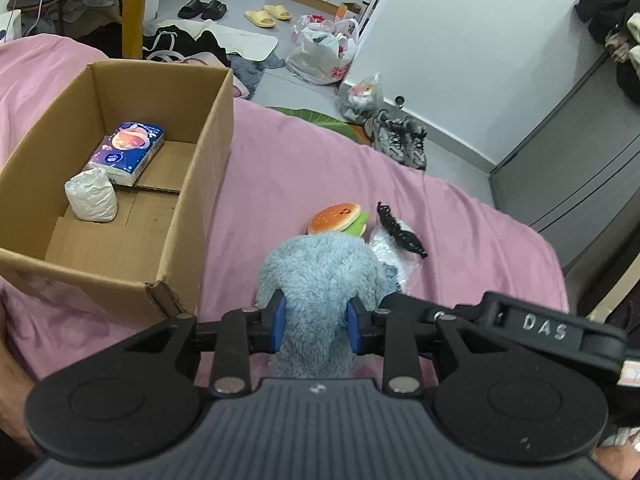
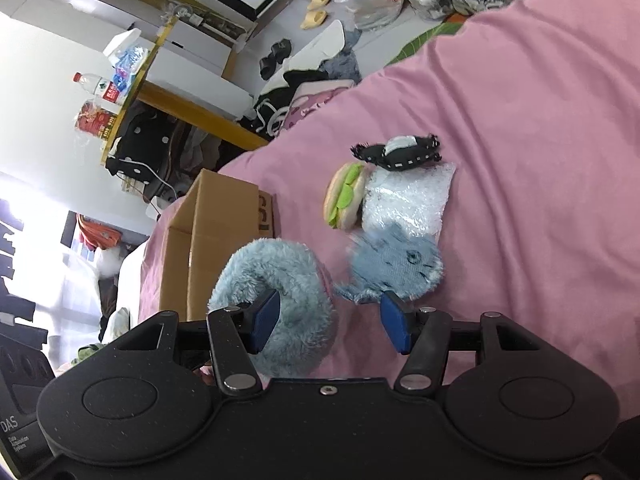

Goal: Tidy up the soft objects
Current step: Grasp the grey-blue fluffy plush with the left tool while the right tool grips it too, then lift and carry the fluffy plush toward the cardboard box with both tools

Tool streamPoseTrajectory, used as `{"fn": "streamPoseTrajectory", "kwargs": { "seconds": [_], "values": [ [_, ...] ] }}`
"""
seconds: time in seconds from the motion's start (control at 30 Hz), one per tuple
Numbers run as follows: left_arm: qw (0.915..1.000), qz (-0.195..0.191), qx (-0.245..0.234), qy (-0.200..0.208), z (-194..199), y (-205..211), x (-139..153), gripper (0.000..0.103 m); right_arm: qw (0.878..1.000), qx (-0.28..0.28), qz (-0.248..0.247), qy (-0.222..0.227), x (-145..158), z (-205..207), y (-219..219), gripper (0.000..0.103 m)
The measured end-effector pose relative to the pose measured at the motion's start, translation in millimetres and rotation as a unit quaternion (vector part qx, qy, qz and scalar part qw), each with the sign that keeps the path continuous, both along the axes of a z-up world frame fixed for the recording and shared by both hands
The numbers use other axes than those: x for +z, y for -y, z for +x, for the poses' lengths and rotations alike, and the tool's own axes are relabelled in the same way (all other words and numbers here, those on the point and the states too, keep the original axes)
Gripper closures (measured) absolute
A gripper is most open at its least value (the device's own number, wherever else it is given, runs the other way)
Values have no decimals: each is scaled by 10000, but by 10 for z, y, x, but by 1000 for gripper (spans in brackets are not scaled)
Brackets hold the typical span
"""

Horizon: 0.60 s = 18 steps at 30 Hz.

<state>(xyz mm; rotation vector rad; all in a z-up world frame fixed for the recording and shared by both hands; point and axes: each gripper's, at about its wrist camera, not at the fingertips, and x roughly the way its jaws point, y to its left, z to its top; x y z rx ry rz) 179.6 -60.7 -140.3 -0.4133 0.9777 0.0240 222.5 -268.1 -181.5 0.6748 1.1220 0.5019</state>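
My left gripper (image 1: 316, 326) is shut on a fluffy light-blue plush (image 1: 320, 276), held just above the pink bed cover. The plush also shows in the right wrist view (image 2: 280, 288), beside my right gripper (image 2: 328, 320), which is open and empty. Past it lie a blue denim pouch with a stitched face (image 2: 396, 268), a bubble-wrap bag (image 2: 404, 204), a burger squishy (image 2: 346, 196) (image 1: 340, 220) and a black fringed piece (image 2: 400, 154) (image 1: 400, 232). An open cardboard box (image 1: 208, 120) (image 2: 212, 224) on the left holds a tissue pack (image 1: 128, 148) and a white wrapped bundle (image 1: 92, 196).
The pink bed cover (image 1: 304, 160) fills the middle. Beyond the bed edge the floor holds sneakers (image 1: 400, 140), plastic bags (image 1: 324, 52), slippers (image 1: 268, 16) and clothes. A grey cabinet (image 1: 580, 160) stands at the right. A yellow-edged table (image 2: 132, 92) carries bottles.
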Motion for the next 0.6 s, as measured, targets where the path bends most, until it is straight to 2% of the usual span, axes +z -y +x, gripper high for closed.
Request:
{"fn": "streamPoseTrajectory", "kwargs": {
  "seconds": [0.2, 0.23, 0.3, 0.37, 0.6],
  "values": [
    [9997, -171, -48, 160, -79, -41, 104, 74, 9998, -103, 137, 30, 69, -68, -4, 47],
    [9996, -213, -66, 178, -92, -47, 114, 74, 9998, -130, 147, 40, 76, -75, -13, 50],
    [9993, -282, -111, 222, -119, -59, 141, 74, 9997, -127, 224, 26, 74, -87, -40, 63],
    [9989, -351, -145, 258, -143, -80, 164, 74, 9995, -124, 302, 9, 75, -103, -71, 82],
    [9983, -413, -213, 345, -226, -224, 216, 74, 9995, -211, 128, 212, 215, -208, -242, 86]
  ]
}}
